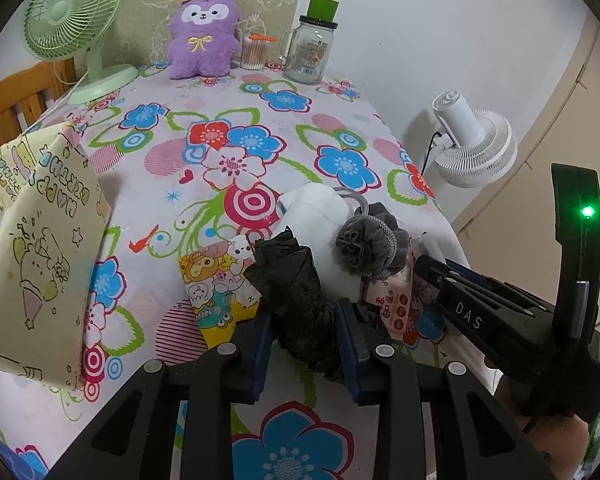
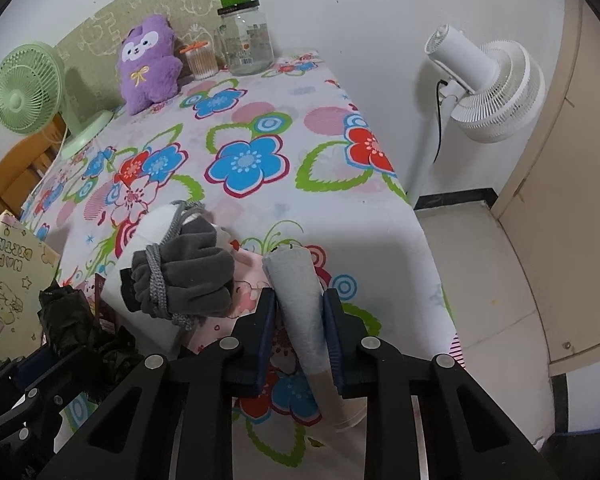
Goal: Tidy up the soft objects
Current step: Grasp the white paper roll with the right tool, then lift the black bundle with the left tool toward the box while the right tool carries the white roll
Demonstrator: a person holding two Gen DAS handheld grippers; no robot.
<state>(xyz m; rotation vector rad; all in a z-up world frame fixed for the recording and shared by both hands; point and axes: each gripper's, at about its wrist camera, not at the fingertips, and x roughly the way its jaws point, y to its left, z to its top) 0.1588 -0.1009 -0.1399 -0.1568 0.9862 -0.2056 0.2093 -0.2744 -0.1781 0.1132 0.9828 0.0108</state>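
Gripping stage: your left gripper (image 1: 304, 334) pinches the black crumpled bag (image 1: 296, 296), right gripper (image 2: 300, 328) pinches the grey rolled sock (image 2: 300, 312), both near table edge; next, lift clear toward the gift bag (image 1: 36, 248)

Beyond the purple plush (image 1: 202, 36): 1 glass jar (image 1: 309, 52), 1 cotton-swab tub (image 1: 253, 53). Fans: 2, 1 green (image 1: 74, 12), 1 white (image 1: 474, 140).

Black tongs (image 1: 304, 344) with blue pads (image 1: 350, 344), silver screws, white "DAS" lettering, green light.
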